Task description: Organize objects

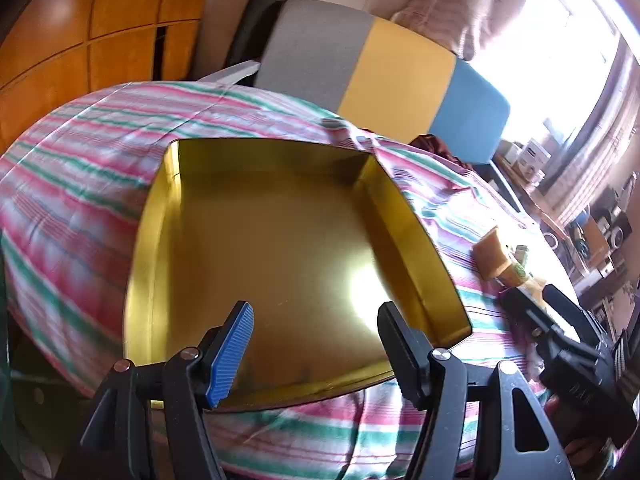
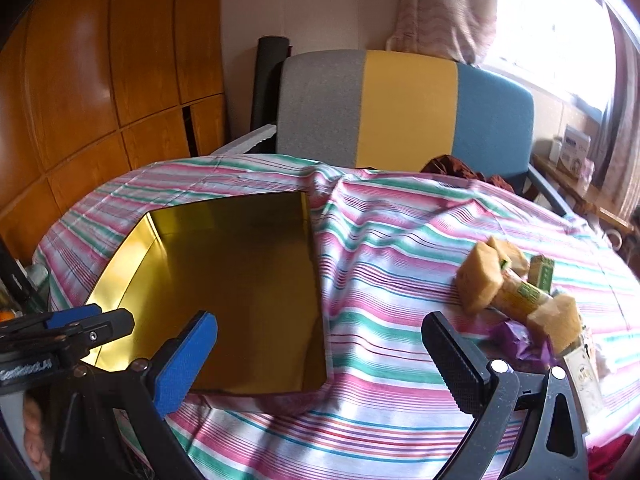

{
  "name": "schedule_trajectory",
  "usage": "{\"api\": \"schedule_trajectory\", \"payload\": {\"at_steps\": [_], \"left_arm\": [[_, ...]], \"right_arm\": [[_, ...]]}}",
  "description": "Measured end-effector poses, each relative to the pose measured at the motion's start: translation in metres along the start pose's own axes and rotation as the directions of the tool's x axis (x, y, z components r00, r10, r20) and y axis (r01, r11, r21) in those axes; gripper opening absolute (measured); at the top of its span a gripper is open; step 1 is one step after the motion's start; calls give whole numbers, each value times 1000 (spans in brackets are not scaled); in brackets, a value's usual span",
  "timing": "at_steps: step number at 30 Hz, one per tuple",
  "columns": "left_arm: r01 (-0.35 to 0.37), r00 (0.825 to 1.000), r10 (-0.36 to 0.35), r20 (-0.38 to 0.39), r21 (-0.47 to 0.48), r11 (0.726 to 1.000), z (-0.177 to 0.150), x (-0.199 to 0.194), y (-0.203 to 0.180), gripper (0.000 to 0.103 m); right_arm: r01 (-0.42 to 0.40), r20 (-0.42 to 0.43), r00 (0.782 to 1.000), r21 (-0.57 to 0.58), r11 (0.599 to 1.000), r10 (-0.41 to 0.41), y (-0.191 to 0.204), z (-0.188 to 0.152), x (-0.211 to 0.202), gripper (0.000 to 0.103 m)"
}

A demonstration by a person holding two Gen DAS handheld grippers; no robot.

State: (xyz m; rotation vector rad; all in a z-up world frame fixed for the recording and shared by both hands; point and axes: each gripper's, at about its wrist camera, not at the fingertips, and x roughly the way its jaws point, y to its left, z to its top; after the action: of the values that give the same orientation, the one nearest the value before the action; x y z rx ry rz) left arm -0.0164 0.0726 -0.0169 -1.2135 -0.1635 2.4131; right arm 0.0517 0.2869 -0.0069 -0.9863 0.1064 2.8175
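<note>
A shallow gold tin tray (image 1: 404,216) (image 2: 120,260) lies empty on the striped tablecloth. My left gripper (image 1: 316,340) hangs over the tray's near edge, jaws apart, nothing between them. My right gripper (image 2: 320,356) stands wide open above the cloth beside the tray's right wall, also empty. To the right lies a heap of small items: tan sponge-like blocks (image 2: 480,276) (image 1: 494,250), a yellow-green packet (image 2: 520,296), a green carton (image 2: 542,272) and a purple wrapper (image 2: 516,340). The right gripper's body (image 1: 568,344) shows in the left wrist view, next to that heap.
The table (image 2: 400,248) wears a pink, green and white striped cloth with creases. Behind it stands a chair (image 2: 404,108) with grey, yellow and blue panels. Wooden cabinets (image 2: 100,80) fill the left; a window and cluttered shelf lie at right.
</note>
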Motion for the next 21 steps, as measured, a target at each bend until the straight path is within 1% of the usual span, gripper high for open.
{"api": "schedule_trajectory", "payload": {"at_steps": [2,3,5,7,11,12,15,18,20,21], "left_arm": [[4,1000,-5,27,34,999,1,0,-11,65],[16,999,-17,29,48,999,1,-1,-9,65],[56,998,-57,15,74,996,2,0,-17,65],[97,995,-97,-6,107,990,2,3,-29,66],[135,991,-130,-39,188,973,1,9,-56,66],[153,988,-145,-56,208,966,0,11,-65,66],[177,983,-156,-101,258,950,-3,18,-84,66],[219,970,-180,-161,271,937,-7,27,-100,66],[239,962,-188,-199,277,931,-9,33,-110,66],[246,958,-186,-219,291,925,-9,37,-118,66]], "right_arm": [[15,-2,1000,33,999,-15,-16,1,-4,103],[30,-3,1000,56,998,-30,-30,1,-8,103],[48,-10,999,97,994,-47,-50,1,-13,103],[73,-27,997,149,986,-70,-79,0,-19,103],[139,-53,990,236,962,-130,-139,-5,-34,103],[162,-62,987,255,953,-151,-155,-7,-39,103],[223,-83,975,312,924,-207,-199,-13,-55,103],[264,-93,964,388,883,-248,-244,-23,-69,103],[260,-91,965,441,859,-245,-262,-29,-74,103],[234,-88,972,500,834,-219,-273,-35,-76,103]]}}
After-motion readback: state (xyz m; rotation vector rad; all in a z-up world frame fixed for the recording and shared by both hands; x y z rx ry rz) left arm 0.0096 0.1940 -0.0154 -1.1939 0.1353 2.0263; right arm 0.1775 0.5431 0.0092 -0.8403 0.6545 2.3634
